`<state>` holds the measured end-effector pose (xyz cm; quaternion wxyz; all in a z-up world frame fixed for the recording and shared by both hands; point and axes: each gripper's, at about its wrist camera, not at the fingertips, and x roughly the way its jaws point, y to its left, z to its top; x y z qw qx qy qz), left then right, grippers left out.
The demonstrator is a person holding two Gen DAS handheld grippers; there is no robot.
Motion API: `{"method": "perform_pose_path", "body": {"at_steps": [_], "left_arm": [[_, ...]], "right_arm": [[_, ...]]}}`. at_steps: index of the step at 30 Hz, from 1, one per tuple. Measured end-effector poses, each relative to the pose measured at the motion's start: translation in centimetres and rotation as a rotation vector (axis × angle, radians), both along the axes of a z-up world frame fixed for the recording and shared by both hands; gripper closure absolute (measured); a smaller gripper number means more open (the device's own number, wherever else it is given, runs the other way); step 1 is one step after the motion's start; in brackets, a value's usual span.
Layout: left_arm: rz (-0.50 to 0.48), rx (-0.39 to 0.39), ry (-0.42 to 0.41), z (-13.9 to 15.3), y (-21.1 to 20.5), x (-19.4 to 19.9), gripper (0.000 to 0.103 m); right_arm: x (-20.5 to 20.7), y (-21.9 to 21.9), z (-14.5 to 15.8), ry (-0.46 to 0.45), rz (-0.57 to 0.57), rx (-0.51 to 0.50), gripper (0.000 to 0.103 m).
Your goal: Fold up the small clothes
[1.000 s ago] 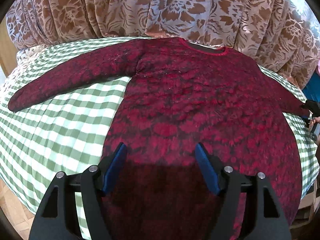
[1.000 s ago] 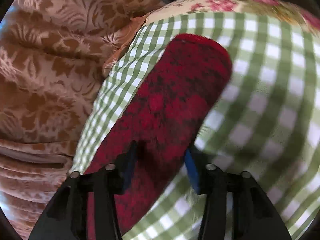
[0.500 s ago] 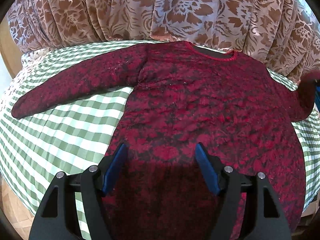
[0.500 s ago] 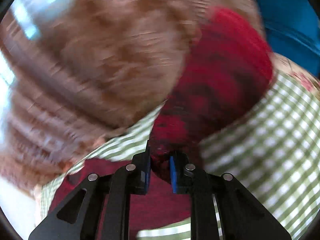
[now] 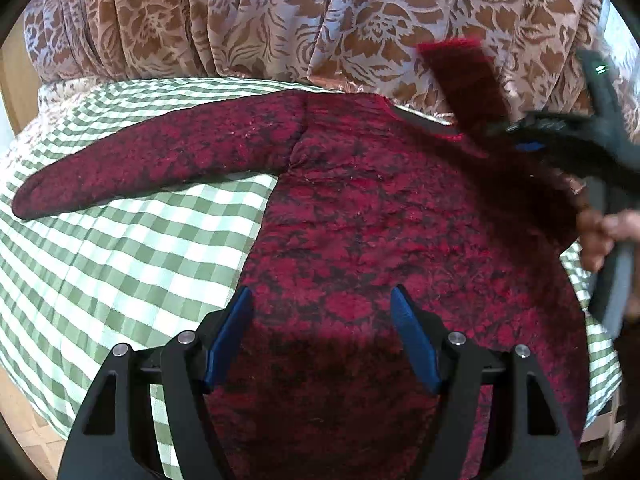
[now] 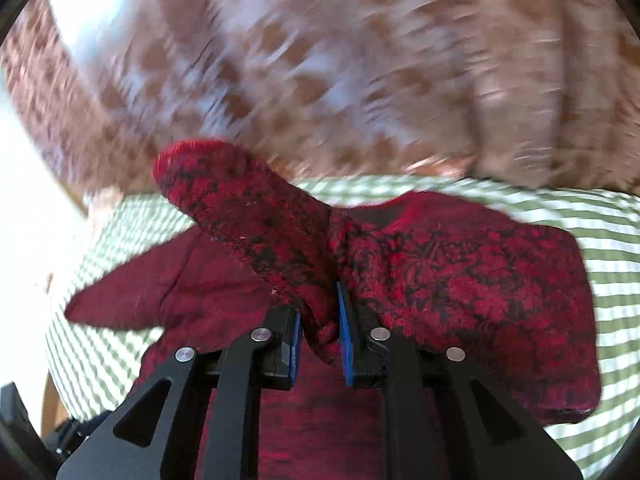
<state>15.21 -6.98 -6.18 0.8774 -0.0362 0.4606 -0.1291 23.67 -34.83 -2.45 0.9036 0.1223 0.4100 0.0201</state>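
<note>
One red-and-black patterned sweater is in view, and it has two sleeves: one lies flat on the cloth, the other is lifted. There is one green-and-white checked cloth and one brown floral curtain. Two grippers show: the left gripper and the right gripper, each with two blue-padded jaws. One bare hand is visible.

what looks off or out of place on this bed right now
Nothing looks damaged or spilled. Only the red top's right sleeve is off the bed, pinched in the right gripper above the body; the other sleeve lies flat.
</note>
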Motion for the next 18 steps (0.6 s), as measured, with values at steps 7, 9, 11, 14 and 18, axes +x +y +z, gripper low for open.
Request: {"method": "perform_pose_path", "body": {"at_steps": [7, 9, 11, 14, 18], "left_arm": [[-0.016, -0.101, -0.011, 0.9, 1.0, 2.5, 0.032], [-0.026, -0.137, 0.0, 0.9, 0.8, 3.8, 0.032], [-0.022, -0.158, 0.017, 0.6, 0.4, 5.3, 0.032], [-0.016, -0.188, 0.043, 0.1, -0.4, 8.1, 0.032], [-0.024, -0.228, 0.078, -0.4, -2.1, 11.1, 0.034]], "right_arm": [[-3.3, 0.7, 0.8, -0.057, 0.009, 0.134, 0.035], [-5.1, -0.9, 1.7, -0.069, -0.015, 0.162, 0.035], [-8.1, -3.1, 2.0, -0.078, -0.056, 0.171, 0.035], [-11.9, -6.6, 1.7, -0.072, -0.127, 0.186, 0.035], [-16.4, -10.1, 0.0, -0.036, -0.215, 0.215, 0.038]]}}
